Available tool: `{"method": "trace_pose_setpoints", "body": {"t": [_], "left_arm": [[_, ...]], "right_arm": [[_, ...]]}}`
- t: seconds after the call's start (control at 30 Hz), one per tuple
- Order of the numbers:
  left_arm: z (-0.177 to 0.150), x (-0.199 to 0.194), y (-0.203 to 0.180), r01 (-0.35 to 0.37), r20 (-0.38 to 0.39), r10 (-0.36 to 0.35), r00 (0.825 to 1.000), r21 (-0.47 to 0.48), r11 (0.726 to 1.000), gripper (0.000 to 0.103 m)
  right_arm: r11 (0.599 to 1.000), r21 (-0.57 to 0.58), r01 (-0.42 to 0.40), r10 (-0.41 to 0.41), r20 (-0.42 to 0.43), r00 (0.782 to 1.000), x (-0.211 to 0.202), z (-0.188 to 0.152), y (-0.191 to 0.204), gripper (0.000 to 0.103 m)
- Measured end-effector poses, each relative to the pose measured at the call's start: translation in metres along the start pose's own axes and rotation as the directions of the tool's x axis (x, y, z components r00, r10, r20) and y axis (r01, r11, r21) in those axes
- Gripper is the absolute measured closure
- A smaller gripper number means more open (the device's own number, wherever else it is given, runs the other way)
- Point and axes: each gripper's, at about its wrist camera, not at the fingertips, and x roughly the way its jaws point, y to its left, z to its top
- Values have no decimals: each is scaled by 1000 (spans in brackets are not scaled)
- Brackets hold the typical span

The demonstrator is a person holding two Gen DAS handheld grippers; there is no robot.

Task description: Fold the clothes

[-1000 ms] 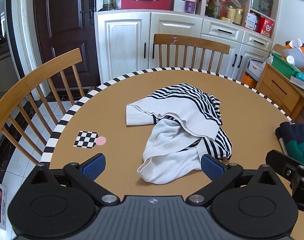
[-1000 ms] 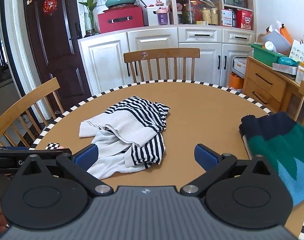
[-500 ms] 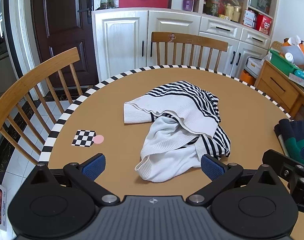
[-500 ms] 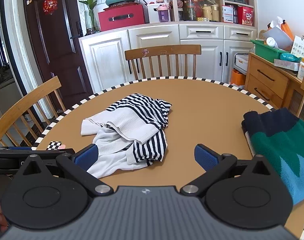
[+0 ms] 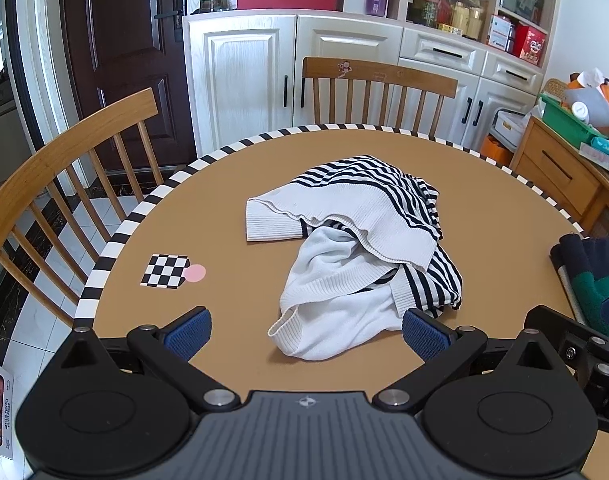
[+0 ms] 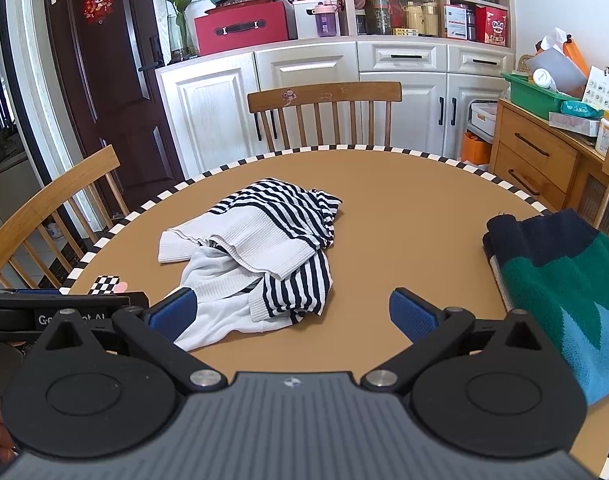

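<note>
- Striped sweater [image 5: 360, 248], white with navy stripes, lies crumpled in a heap near the middle of the round table [image 5: 232, 364], a bit toward the near side.
- White ribbed cuff of one sleeve sticks out to the left of the heap; white hem bunch faces the near edge.
- Left gripper [image 5: 306, 330] released, jaws spread wide, nothing between them; blue pads [image 5: 188, 332] hover low over the table just near of the sweater's white hem. Right pad overlaps the hem in view; contact cannot be told.
- Right gripper [image 6: 292, 314] also released, jaws wide apart, empty; its left pad sits in front of the sweater's near white edge, right pad over bare tabletop.
- Folded green, blue and navy knit [image 6: 564, 288] rests at the right edge of the table, well apart from the sweater.
- Checkerboard marker [image 5: 165, 271] with a pink dot lies flat on the left part of the table, left of the sweater.
- Wooden chair [image 5: 378, 84] at the far side, another chair [image 5: 64, 160] at the left.
- White cabinets [image 6: 304, 92] along the far wall, red box [image 6: 240, 32] on top.
</note>
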Motion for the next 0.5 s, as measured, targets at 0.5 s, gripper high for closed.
{"method": "trace_pose_setpoints", "body": {"t": [0.5], "left_arm": [[2, 7, -17, -40, -22, 40, 999, -4, 999, 0]], "right_arm": [[999, -15, -39, 38, -17, 999, 9, 2, -18, 0]]}}
